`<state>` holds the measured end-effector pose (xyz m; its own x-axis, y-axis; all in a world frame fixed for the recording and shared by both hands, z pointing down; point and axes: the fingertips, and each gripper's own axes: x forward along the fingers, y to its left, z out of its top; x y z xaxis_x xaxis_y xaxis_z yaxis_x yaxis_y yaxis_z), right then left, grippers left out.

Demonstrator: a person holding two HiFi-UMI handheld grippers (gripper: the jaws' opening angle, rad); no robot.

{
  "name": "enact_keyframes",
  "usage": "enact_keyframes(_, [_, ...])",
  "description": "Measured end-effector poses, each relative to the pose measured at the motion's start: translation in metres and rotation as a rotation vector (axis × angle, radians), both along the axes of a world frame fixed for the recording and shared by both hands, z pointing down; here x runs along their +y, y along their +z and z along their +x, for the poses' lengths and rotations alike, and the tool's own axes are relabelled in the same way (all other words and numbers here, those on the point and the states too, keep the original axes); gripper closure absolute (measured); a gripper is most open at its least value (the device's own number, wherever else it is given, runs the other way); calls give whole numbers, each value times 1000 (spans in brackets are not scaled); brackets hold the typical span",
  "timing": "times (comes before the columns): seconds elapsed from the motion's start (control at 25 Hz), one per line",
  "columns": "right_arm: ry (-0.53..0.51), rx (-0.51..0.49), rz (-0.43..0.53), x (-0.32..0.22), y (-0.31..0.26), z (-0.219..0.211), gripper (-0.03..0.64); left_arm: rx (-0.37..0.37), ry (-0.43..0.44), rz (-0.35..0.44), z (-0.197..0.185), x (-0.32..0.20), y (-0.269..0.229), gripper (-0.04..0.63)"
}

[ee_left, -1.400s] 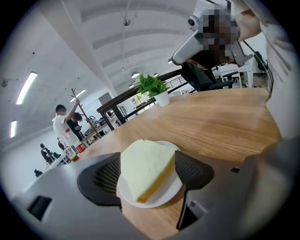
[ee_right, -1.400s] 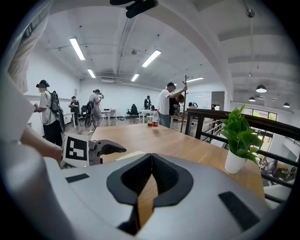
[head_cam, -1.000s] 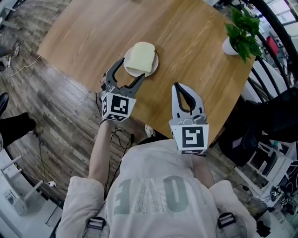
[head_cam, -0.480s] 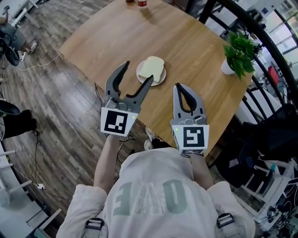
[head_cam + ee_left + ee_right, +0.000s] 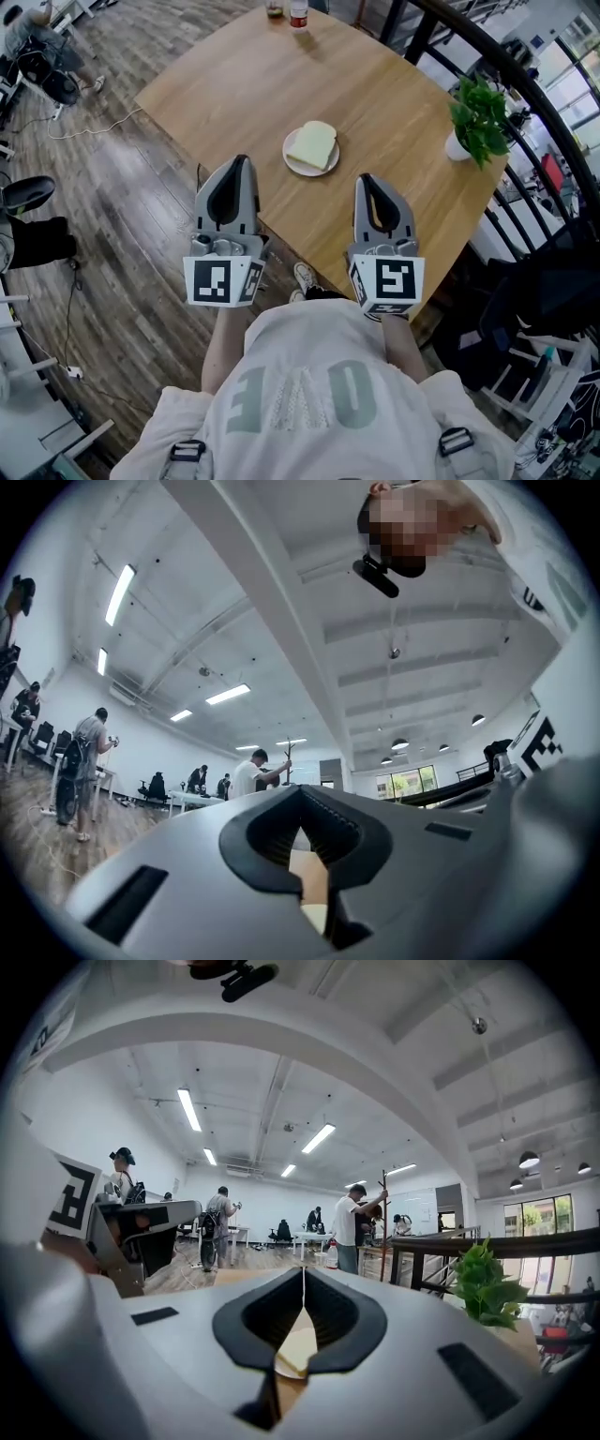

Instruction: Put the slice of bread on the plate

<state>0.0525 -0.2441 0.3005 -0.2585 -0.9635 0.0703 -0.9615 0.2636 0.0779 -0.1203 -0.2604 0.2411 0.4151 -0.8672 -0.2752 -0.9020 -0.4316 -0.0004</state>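
Observation:
The slice of bread (image 5: 312, 144) lies flat on the small white plate (image 5: 298, 168) in the middle of the round wooden table (image 5: 234, 84). My left gripper (image 5: 238, 163) is held up on the near side of the plate, apart from it. Its jaws have just been closing and now meet with nothing between them. My right gripper (image 5: 367, 180) is beside it, also shut and empty. In the right gripper view the bread (image 5: 292, 1342) shows through the gap behind the shut right gripper (image 5: 303, 1274). The left gripper view looks mostly up at the ceiling past the left gripper (image 5: 298, 791).
A potted plant (image 5: 480, 117) stands at the table's right edge and two bottles (image 5: 298, 13) at its far edge. A black railing (image 5: 525, 84) runs along the right. Cables and a chair (image 5: 28, 192) are on the wooden floor at left. People stand in the room beyond.
My left gripper has lifted back from the plate and its open jaws have shut empty. The right gripper has risen a little. The bread stays on the plate.

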Motion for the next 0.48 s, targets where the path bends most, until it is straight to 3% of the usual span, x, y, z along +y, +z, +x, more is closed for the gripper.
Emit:
enact_keyframes(0.24, [-49, -23, 43, 12, -10, -10, 598, -18, -70, 18, -23, 4, -5, 586])
enact_keyframes(0.48, [-50, -11, 52, 13, -13, -8, 598, -30, -77, 24, -21, -1, -3, 587])
